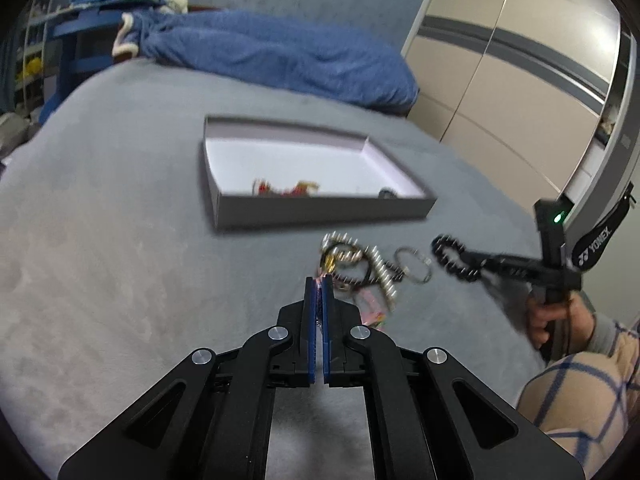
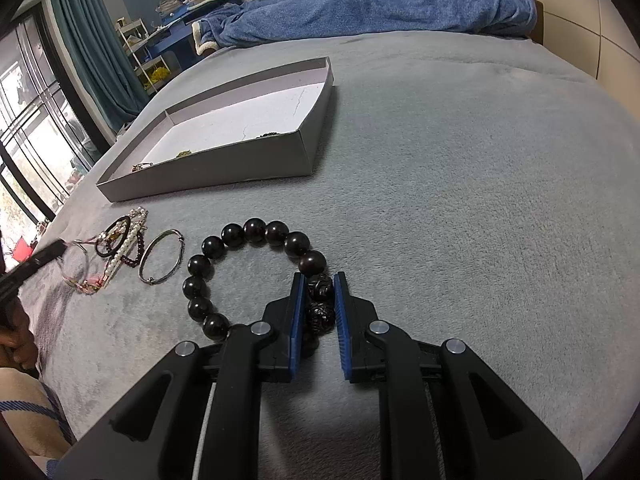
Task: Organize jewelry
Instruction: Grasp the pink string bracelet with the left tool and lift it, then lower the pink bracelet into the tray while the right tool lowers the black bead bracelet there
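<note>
A shallow grey box [image 1: 320, 212] with a white floor lies on the grey bedcover and holds a few small jewelry pieces; it also shows in the right wrist view [image 2: 224, 160]. A tangle of jewelry [image 1: 360, 268] lies in front of it: pearl strand, black ring, pink cord, silver bangle [image 2: 162, 256]. My left gripper [image 1: 319, 280] is shut on the pink cord bracelet [image 2: 80, 276] at the tangle's near edge. My right gripper [image 2: 319, 280] is shut on a dark bead bracelet [image 2: 224, 272], held just above the bedcover; it also shows in the left wrist view [image 1: 452, 256].
A blue blanket [image 1: 280, 56] lies bunched at the far end of the bed. A wardrobe [image 1: 520, 80] stands to the right. A window and teal curtain [image 2: 80, 40] are at the left. My knee in checked cloth [image 1: 580, 392] is near right.
</note>
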The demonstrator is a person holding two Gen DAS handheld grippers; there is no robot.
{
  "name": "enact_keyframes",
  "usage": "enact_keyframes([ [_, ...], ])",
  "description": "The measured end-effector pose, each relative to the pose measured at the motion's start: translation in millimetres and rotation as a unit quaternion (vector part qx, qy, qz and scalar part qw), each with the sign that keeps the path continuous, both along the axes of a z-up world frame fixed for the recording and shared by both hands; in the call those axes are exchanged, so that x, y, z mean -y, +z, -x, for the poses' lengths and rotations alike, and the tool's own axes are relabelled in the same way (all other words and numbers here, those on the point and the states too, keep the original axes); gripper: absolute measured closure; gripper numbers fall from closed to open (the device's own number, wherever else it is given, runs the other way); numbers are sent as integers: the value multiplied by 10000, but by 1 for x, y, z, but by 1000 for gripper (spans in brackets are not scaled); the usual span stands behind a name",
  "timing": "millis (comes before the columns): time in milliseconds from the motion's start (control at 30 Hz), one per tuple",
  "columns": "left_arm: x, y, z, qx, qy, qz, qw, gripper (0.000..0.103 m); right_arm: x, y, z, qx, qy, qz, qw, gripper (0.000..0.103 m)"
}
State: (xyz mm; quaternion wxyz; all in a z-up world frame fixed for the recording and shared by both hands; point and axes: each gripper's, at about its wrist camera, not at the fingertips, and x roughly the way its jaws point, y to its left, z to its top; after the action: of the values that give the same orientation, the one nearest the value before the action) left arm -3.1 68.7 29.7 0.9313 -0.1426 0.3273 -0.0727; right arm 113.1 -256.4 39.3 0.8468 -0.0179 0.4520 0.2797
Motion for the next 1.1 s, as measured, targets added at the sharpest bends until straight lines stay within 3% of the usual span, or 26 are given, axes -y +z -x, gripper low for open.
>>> enact_keyframes([
  [233, -6, 35, 8, 331, 82, -60, 9994, 100, 0, 0, 0, 4, -1, 4, 10000, 88],
  [767, -10, 53, -4, 526, 181, -17, 9984, 100, -1, 7, 7, 73, 160, -202, 9996, 89],
  [1100, -3, 70, -30, 663, 114, -119, 9977, 100, -10, 45, 12, 441, 242, -564, 9971, 89],
])
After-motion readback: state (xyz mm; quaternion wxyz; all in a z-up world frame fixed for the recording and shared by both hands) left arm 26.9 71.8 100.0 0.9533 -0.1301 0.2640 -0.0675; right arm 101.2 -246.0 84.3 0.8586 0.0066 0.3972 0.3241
